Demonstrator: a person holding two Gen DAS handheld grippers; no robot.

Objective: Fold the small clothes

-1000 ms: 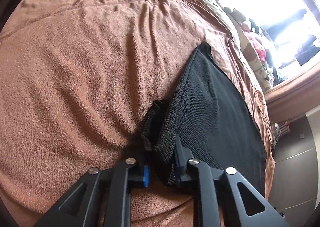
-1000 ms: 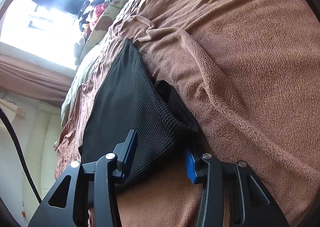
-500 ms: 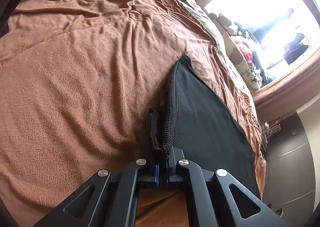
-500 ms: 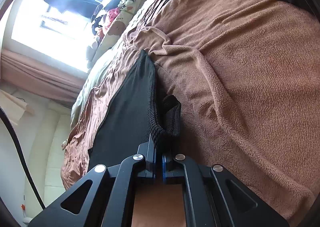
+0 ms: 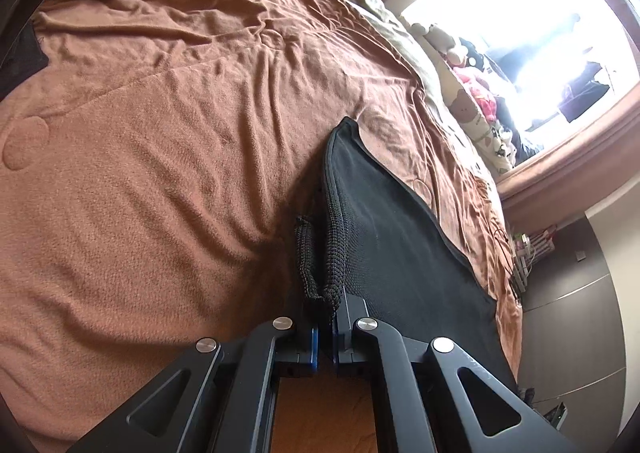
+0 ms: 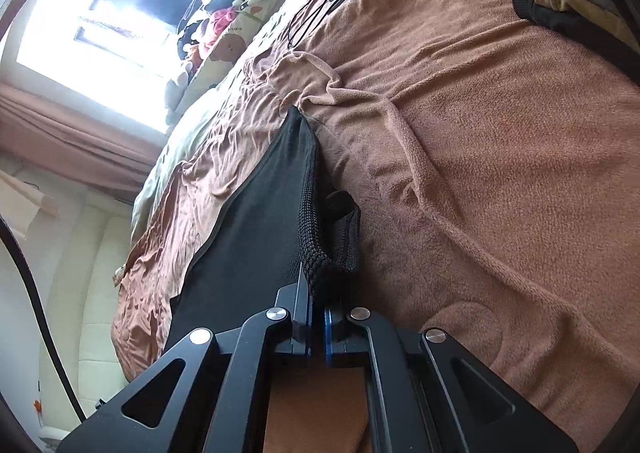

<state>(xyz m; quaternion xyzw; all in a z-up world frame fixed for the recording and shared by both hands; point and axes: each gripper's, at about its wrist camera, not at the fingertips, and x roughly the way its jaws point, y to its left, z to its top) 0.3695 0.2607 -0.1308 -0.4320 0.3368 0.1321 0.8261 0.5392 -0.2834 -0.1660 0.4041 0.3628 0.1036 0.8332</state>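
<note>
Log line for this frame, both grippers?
left gripper: shut on black garment | right gripper: shut on black garment | garment over brown blanket

Both jaws were closed on the black garment [image 5: 400,237] (knitted edge pinched). It was lifted off the blanket [image 5: 160,173].

left tongs [image 5: 325,327] clamped on black garment [image 5: 384,229] edge | brown blanket [image 5: 160,157] beneath

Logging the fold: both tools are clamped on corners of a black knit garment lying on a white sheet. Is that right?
One thing is wrong: the bedding is a brown blanket, not a white sheet, as the left wrist view shows. The left tool and the right tool are indeed clamped on the black knit garment.
</note>
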